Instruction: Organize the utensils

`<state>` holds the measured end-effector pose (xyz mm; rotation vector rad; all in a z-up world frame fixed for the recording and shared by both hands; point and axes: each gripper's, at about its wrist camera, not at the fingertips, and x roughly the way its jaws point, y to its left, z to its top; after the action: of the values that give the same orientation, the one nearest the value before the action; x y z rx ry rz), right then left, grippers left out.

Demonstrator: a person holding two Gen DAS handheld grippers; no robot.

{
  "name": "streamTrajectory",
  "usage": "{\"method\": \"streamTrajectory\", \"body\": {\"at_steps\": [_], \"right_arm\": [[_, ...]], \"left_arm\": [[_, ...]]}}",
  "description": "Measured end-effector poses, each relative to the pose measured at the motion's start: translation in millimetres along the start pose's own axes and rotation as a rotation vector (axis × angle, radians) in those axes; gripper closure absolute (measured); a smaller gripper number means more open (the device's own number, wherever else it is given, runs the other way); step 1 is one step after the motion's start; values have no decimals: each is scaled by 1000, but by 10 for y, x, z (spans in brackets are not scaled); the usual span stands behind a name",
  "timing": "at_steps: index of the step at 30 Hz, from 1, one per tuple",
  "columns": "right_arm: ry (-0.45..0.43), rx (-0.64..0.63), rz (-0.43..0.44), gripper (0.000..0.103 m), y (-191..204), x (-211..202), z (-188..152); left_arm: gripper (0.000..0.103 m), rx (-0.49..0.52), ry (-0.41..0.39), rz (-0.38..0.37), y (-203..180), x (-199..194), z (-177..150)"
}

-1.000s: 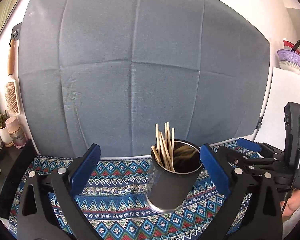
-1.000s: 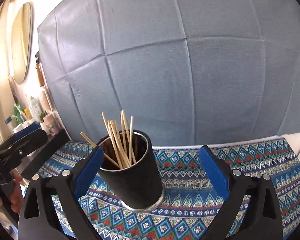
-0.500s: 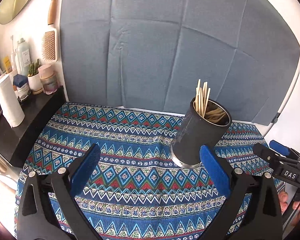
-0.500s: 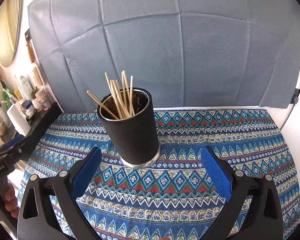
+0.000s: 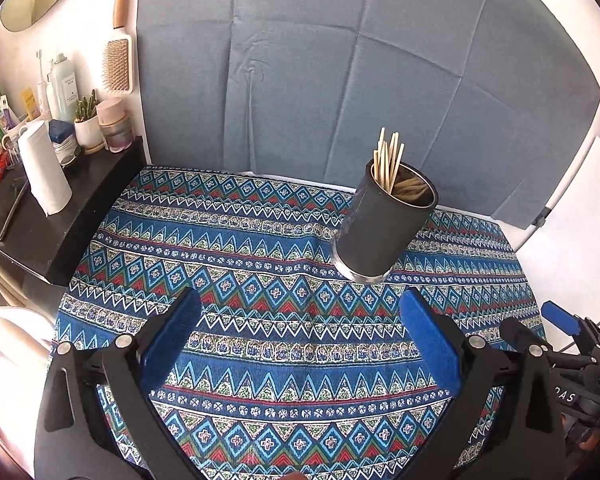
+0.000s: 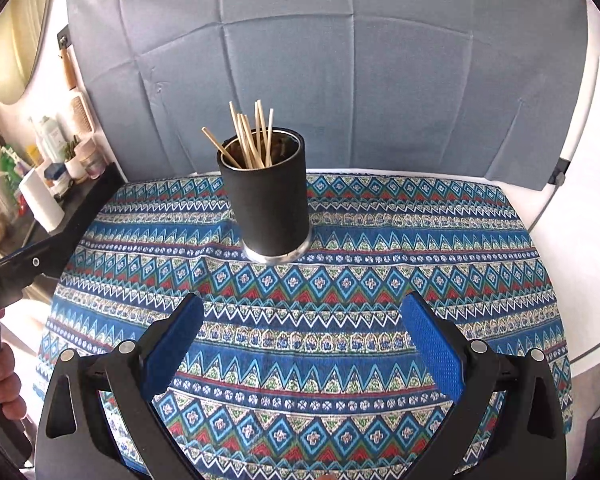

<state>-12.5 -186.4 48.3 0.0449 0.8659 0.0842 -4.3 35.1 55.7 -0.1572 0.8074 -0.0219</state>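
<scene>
Both grippers are drawn back from the cup [image 6: 269,204], which stands upright on the cloth [image 6: 340,280] holding chopsticks [image 6: 248,140]. Left gripper [image 5: 300,344] and right gripper [image 6: 304,344] are spread, empty. Tipping may be caused by a careless re-approach.

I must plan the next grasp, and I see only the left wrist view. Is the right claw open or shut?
Observer: The right claw is wide open, with only the patterned blue cloth showing between its blue pads.
Operator: Do all the sticks stand upright?
Observer: No. In the black cylindrical cup, one thin wooden stick leans far out sideways from the bunch.
Operator: Is the cup near that claw?
Observer: It stands ahead of the claw, apart from it, a little left of its middle.
</scene>
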Motion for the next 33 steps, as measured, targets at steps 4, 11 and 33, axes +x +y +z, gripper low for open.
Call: {"method": "streamTrajectory", "body": {"at_steps": [4,11,33], "right_arm": [[36,7,-37,8,26,-124,-80],[12,31,-36,8,44,-318,-71],[7,15,-40,8,78,-516,34]], "left_arm": [[6,18,23,10,-79,-110,-51],[6,46,17,24,-208,-300,-136],[6,71,61,13,-382,-416,-120]]}}
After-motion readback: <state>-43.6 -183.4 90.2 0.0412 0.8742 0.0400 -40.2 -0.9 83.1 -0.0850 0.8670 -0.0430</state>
